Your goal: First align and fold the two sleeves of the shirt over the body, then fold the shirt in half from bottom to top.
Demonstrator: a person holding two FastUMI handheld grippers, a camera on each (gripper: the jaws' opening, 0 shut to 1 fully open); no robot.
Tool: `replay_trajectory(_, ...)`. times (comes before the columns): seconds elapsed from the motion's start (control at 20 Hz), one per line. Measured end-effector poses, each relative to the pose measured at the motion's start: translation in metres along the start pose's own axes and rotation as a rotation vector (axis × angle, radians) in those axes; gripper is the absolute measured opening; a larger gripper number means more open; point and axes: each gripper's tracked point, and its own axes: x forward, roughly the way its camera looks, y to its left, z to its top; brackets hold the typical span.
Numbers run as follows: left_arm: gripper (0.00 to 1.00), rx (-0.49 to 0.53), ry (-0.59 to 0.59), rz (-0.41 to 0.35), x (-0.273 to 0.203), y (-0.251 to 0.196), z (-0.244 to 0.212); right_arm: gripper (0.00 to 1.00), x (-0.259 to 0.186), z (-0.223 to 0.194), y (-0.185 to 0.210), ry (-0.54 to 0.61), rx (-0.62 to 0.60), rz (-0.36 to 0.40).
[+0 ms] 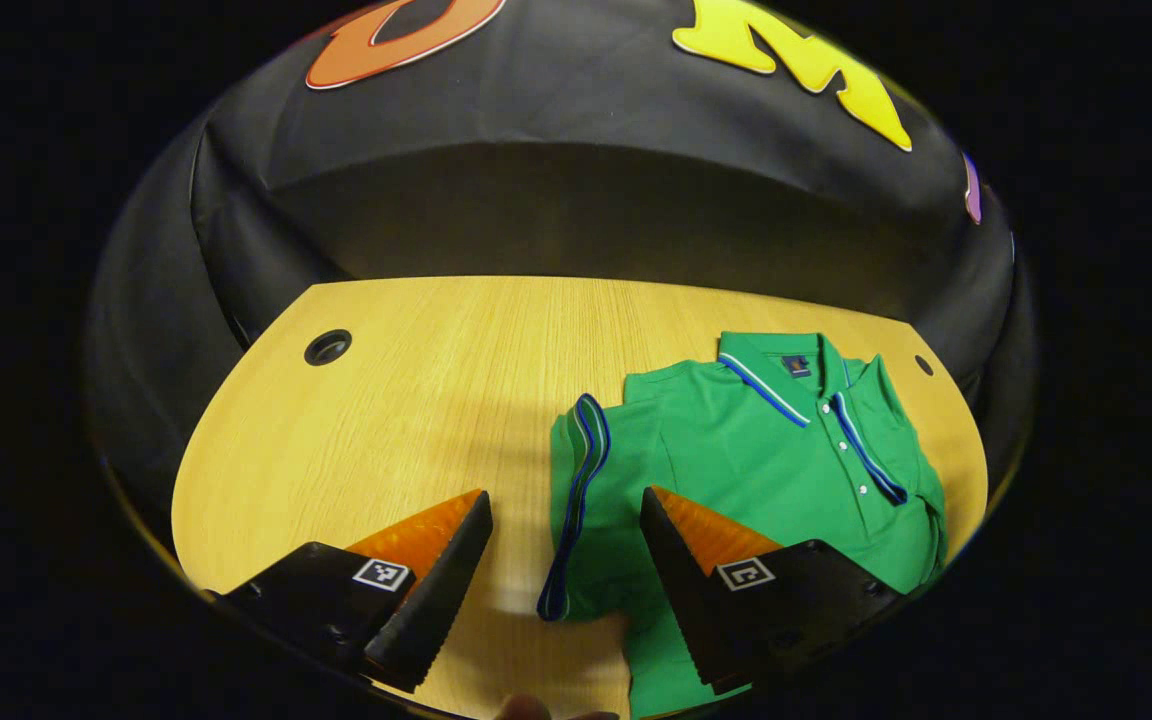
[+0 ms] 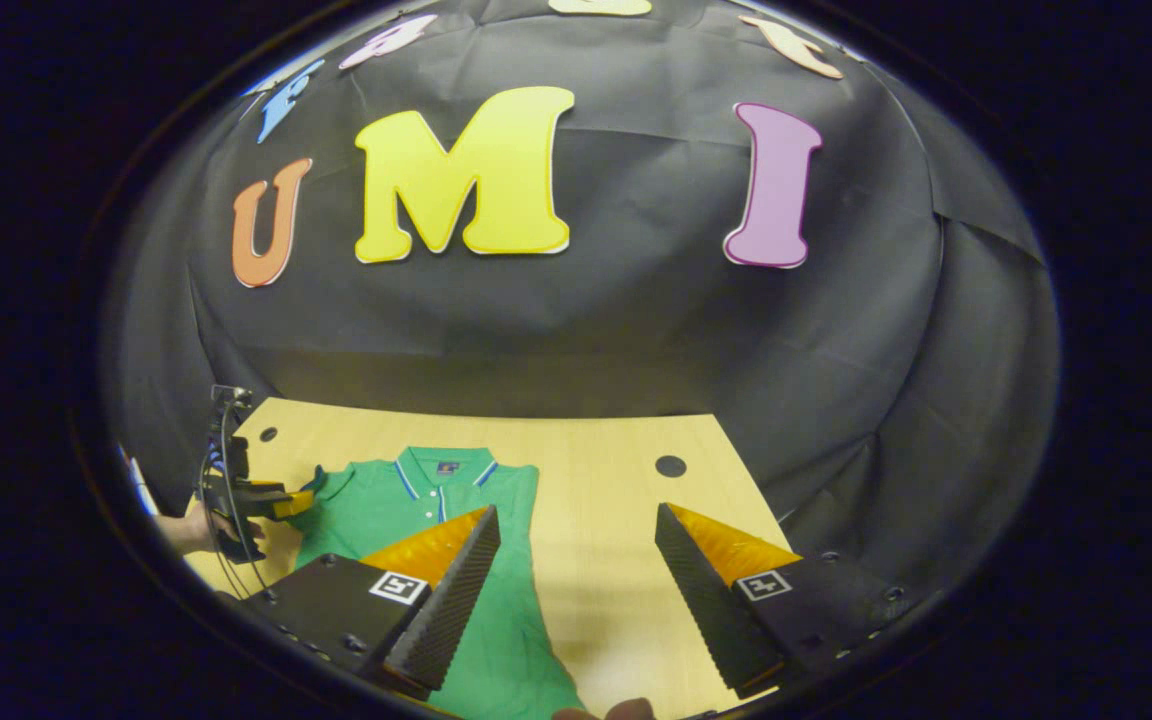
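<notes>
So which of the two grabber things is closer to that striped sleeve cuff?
Left. The left gripper straddles the sleeve cuff, jaws open on either side of it. The right gripper is open at the shirt's opposite edge, across the body from that cuff.

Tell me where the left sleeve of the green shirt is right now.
In the left gripper view, the sleeve lies folded in over the shirt's left edge on the table, between the open left gripper's fingertips.
</notes>
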Motion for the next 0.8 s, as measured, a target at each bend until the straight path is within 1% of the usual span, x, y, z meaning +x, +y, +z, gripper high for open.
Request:
replay_trajectory(0.05, 0.85, 0.003, 0.002, 0.005, 0.005, 0.000, 0.000, 0.96, -0.003, -0.003, -0.001, 0.003, -0.006, 0.001)
replay_trajectory(0.1, 0.91, 0.006, 0.009, 0.008, 0.006, 0.002, -0.002, 0.96, -0.004, -0.005, 0.000, 0.004, -0.014, 0.003)
replay_trajectory(0.2, 0.81, 0.007, 0.018, 0.009, 0.010, 0.001, -0.004, 0.96, -0.006, -0.010, 0.003, 0.013, -0.028, 0.012)
replay_trajectory(0.25, 0.68, 0.009, 0.022, 0.017, 0.012, 0.002, -0.006, 0.96, -0.006, -0.012, 0.004, 0.016, -0.034, 0.014)
replay_trajectory(0.3, 0.62, 0.003, 0.035, 0.024, 0.013, 0.003, -0.010, 0.96, -0.006, -0.015, 0.004, 0.019, -0.037, 0.016)
replay_trajectory(0.35, 0.47, -0.005, 0.045, 0.039, 0.013, 0.005, -0.012, 0.96, -0.006, -0.017, 0.006, 0.023, -0.034, 0.019)
replay_trajectory(0.4, 0.35, -0.006, 0.039, 0.037, 0.013, 0.006, -0.011, 0.94, -0.006, -0.020, 0.007, 0.027, -0.028, 0.020)
replay_trajectory(0.45, 0.16, -0.009, 0.043, 0.032, 0.014, 0.003, -0.011, 0.95, -0.007, -0.022, 0.007, 0.029, -0.023, 0.019)
replay_trajectory(0.5, 0.05, -0.019, 0.050, 0.019, 0.012, 0.001, -0.010, 0.94, -0.009, -0.024, 0.006, 0.029, -0.016, 0.019)
replay_trajectory(0.6, 0.04, -0.058, 0.043, -0.031, 0.009, -0.009, -0.004, 0.94, -0.013, -0.025, 0.005, 0.024, -0.007, 0.017)
replay_trajectory(0.8, 0.03, -0.113, -0.004, -0.085, -0.009, -0.026, 0.026, 0.94, -0.019, -0.025, 0.001, 0.005, 0.001, 0.011)
